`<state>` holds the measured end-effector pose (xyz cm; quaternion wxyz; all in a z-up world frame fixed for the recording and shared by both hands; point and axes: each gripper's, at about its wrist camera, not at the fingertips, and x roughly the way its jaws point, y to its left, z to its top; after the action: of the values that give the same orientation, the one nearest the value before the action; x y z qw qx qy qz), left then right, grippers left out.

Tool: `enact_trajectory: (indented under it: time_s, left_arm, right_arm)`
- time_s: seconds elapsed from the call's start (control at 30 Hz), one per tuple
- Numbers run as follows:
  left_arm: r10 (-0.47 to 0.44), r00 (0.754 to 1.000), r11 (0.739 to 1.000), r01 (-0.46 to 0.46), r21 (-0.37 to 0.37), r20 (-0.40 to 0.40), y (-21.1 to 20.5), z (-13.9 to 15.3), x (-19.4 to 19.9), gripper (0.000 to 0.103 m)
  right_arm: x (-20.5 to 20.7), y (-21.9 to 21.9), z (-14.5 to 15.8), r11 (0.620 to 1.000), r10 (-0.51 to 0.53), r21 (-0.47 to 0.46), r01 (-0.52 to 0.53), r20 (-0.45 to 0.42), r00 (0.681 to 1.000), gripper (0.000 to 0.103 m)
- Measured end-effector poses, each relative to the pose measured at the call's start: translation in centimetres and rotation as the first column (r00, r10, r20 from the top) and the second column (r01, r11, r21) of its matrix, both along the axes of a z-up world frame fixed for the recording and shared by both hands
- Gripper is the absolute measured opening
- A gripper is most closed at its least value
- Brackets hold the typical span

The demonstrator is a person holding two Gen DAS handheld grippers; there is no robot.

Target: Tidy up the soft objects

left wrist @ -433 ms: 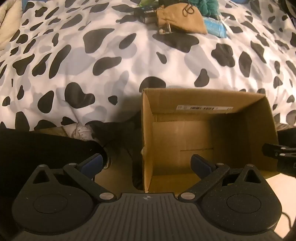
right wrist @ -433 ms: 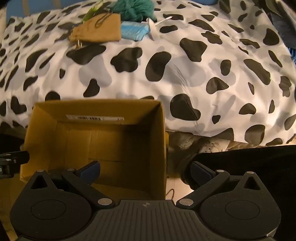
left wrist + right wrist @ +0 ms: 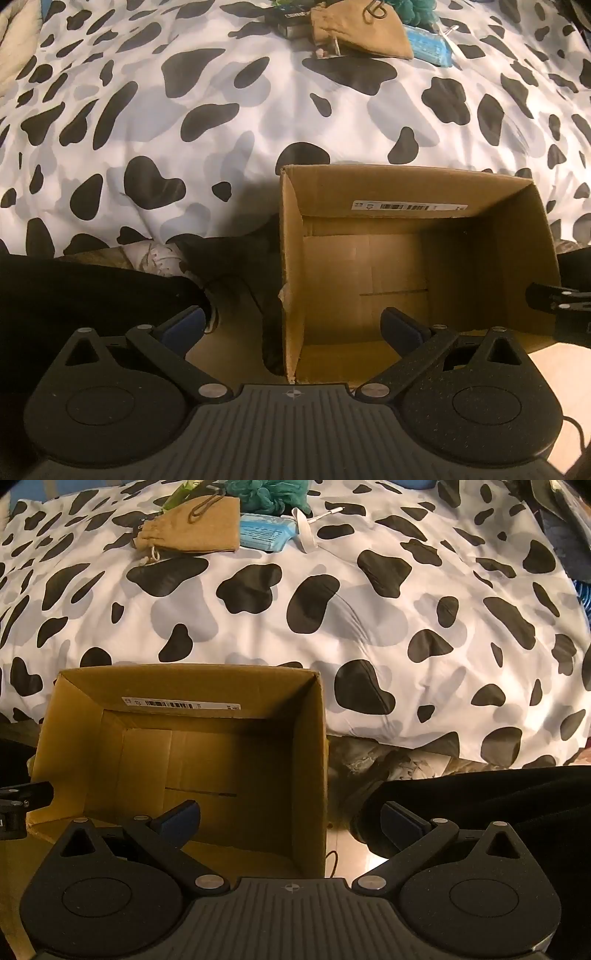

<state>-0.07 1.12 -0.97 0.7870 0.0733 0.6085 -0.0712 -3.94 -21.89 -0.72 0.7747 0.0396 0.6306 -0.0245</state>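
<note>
Cow-spotted duvet (image 3: 369, 609), brown box (image 3: 306, 757)

Both units look identical. Left gripper (image 3: 291, 326): matte black speckled plastic, two round lobes with a raised disc each, triangular cutouts above them, black link arms pinned with silver round-head rivets. Centre housing is dark grey, ribbed lengthwise, with a small crosshair mark at its front edge. Fingertips (image 3: 400, 326) carry dark blue pads. Right gripper (image 3: 291, 821): same build, same ribbed grey housing and crosshair, blue pads (image 3: 181, 818), silver pins. A black part with small silver screws shows at the frame edge in each view.
</note>
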Motion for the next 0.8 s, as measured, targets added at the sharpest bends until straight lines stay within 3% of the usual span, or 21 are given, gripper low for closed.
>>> enact_trajectory:
  time_s: [0.23, 0.8]
  left_arm:
    - [0.012, 1.000, 0.998, -0.014, -0.054, -0.029, -0.2, -0.1, 0.2, 0.103]
    - [-0.035, 0.999, 0.998, 0.035, -0.051, -0.004, -1.4, 0.1, 0.2, 0.103]
  right_arm:
    - [-0.2, 0.6, -0.2, 0.999, 0.030, -0.015, -0.030, 0.010, 0.999, 0.103]
    - [0.0, 0.6, -0.4, 0.999, 0.036, -0.004, -0.036, -0.001, 0.999, 0.103]
